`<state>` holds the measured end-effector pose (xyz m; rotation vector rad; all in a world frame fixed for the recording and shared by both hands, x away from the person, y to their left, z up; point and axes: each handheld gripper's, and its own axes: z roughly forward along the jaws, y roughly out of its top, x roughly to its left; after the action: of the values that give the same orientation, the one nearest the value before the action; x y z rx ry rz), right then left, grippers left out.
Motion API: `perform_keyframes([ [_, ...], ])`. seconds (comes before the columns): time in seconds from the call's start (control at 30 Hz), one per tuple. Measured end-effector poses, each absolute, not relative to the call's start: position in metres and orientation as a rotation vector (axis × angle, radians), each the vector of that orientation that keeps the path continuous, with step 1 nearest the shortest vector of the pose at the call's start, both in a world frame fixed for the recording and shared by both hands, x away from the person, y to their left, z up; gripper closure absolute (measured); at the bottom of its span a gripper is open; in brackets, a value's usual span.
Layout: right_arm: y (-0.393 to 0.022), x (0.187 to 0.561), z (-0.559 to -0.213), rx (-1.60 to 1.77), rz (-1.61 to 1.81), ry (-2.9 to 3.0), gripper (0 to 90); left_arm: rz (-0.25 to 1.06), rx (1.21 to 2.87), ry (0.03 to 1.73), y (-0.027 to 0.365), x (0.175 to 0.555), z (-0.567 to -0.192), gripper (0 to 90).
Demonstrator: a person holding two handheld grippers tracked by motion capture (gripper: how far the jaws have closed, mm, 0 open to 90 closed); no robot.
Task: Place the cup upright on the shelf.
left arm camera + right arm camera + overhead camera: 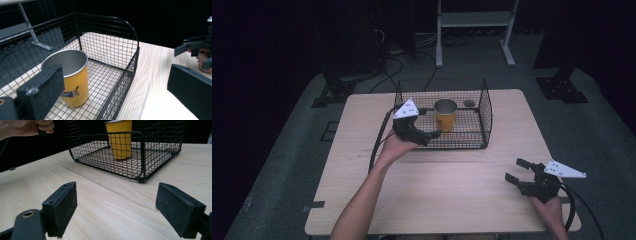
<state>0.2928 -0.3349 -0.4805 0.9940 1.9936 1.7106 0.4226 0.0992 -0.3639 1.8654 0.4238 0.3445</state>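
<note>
With its fingers spread wide and holding nothing, the left gripper (pixel 424 131) is hovering at the basket's (pixel 484 107) front-left rim beside the cup (pixel 445 114) standing inside, so it is risking snagging the wire or tipping the cup.

A black wire basket (pixel 482 107) is seen standing on a pale wooden surface (pixel 437 180), a yellow cup (pixel 445 114) set upright inside it beside a small dark disc (pixel 469 103). A white frame (pixel 474 20) and loose cables (pixel 399 55) are seen on the floor beyond.
</note>
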Motion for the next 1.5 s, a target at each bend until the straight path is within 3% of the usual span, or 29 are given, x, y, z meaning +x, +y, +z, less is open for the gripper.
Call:
perform_keyframes([
  [1.5, -0.334, 0.293, -0.481, 0.995, 1.703, 1.997, 16.3, 0.325, 1.838, 0.419, 0.129, 0.347, -0.393, 0.5],
])
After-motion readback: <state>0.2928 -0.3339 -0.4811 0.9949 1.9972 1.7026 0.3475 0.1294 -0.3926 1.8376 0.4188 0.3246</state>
